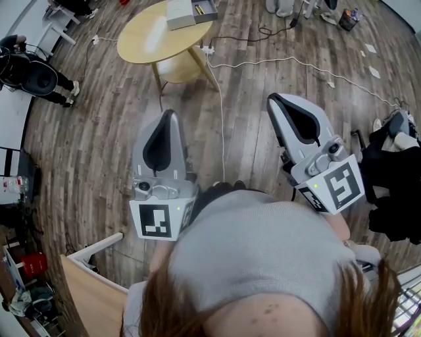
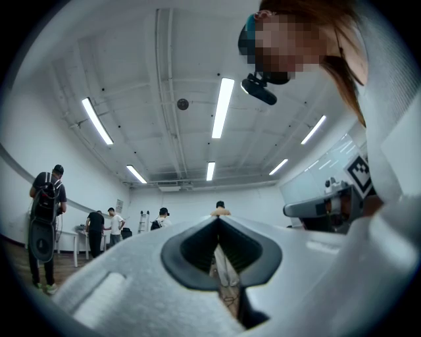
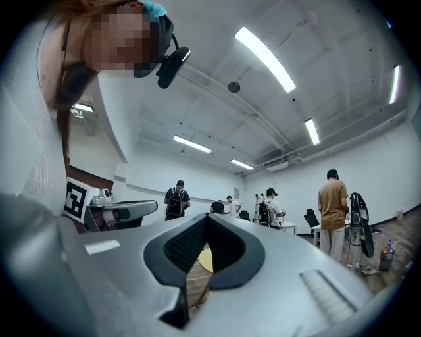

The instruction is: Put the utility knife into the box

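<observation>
Where each tool's two moulded halves meet, the fingers are pressed tip to tip with nothing between them. The left gripper (image 2: 218, 221) joins its black ribbed pads (image 2: 192, 250) at the point and leaves only a diamond-shaped hollow behind them. The right gripper (image 3: 206, 217) is closed and empty in the same way. Through the right hollow a slice of the tan round bench (image 3: 206, 260) shows above brown planks.

The shells around the fingers are smooth light-grey plastic with a matte finish. At the rear of each sits a marker cube (image 1: 158, 220) printed with black-and-white squares; these are patterns, not readable words.

In the head view both tools point away from the person, over a wood-plank floor (image 1: 99, 145) crossed by a white cable (image 1: 283, 60). Well apart from them, at the top edge, stands the bench, with an oval pale-wood top on slanted legs. On it lies a pale, flat box (image 1: 177, 14) with a grey tray-like piece (image 1: 209, 6) touching its right side. A slim yellowish sliver there may be the utility knife (image 1: 199, 10). Its long axis runs away from the person, but it is too small to tell which end leads or whether it lies inside the tray. No label on it can be read.
</observation>
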A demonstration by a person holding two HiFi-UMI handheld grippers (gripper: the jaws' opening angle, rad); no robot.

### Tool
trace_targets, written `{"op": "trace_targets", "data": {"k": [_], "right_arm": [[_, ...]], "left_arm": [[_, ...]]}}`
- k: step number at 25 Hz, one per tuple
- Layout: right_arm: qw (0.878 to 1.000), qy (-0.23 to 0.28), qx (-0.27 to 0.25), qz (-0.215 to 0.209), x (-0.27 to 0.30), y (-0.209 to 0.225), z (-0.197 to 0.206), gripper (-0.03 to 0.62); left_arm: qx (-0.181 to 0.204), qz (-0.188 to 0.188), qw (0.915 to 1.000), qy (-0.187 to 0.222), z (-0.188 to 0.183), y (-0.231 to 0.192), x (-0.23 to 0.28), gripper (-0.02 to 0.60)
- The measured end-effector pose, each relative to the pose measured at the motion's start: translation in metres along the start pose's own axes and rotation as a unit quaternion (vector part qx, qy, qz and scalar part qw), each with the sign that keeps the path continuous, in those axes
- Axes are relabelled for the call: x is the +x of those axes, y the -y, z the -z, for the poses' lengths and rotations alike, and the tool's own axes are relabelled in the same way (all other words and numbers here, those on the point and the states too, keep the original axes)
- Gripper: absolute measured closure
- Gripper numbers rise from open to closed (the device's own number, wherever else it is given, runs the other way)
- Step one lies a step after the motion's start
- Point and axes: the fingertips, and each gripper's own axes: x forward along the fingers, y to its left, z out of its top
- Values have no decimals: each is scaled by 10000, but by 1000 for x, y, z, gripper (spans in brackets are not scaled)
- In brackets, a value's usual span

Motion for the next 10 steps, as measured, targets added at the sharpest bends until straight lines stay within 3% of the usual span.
{"op": "trace_targets", "data": {"k": [10], "right_arm": [[10000, 26, 69, -15, -3, -6, 1, 591]], "left_arm": [[-38, -92, 9999, 79, -2, 0, -9, 588]]}}
